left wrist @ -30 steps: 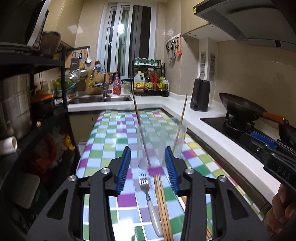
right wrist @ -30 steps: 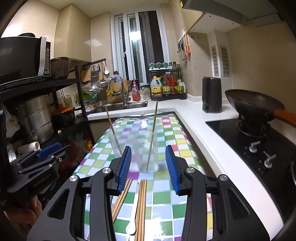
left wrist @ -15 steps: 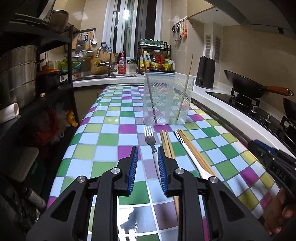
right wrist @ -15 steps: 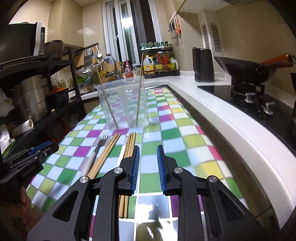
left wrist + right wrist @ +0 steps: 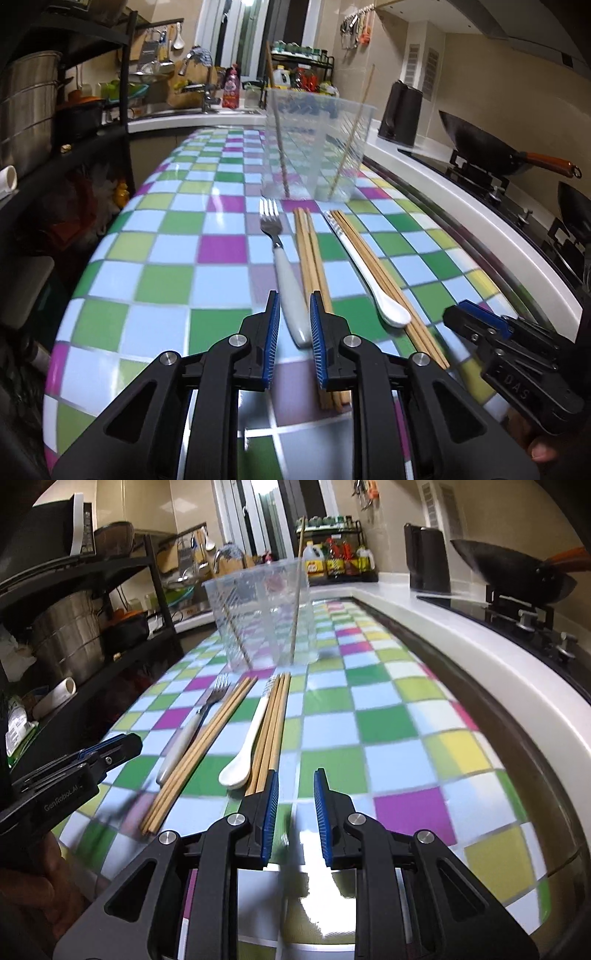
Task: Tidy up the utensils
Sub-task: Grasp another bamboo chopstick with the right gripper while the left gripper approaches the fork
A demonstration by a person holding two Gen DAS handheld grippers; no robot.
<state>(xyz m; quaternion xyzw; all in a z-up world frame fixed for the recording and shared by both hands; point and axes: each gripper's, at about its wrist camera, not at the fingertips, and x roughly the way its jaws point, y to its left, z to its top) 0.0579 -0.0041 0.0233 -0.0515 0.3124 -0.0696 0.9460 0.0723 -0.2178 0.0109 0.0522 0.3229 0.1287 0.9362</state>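
Observation:
A fork (image 5: 286, 269) with a white handle, two bundles of wooden chopsticks (image 5: 310, 254) and a white spoon (image 5: 369, 273) lie on the checkered table (image 5: 166, 266). A clear plastic container (image 5: 314, 147) behind them holds two chopsticks. My left gripper (image 5: 293, 321) is low over the table, jaws narrowly open on either side of the fork's handle end. My right gripper (image 5: 293, 797) is narrowly open and empty, just right of the right chopstick bundle (image 5: 271, 731), with the spoon (image 5: 247, 746) and fork (image 5: 192, 727) further left.
A white counter (image 5: 461, 199) with a hob and a wok (image 5: 487, 147) runs along the right. A black shelf rack with a steel pot (image 5: 26, 107) stands on the left. A kettle (image 5: 402, 110), sink and bottle rack are at the back.
Both grippers have dropped low and pulled back to the utensils' near ends. Their jaws narrowed from wide open. The left jaws now flank the fork handle.

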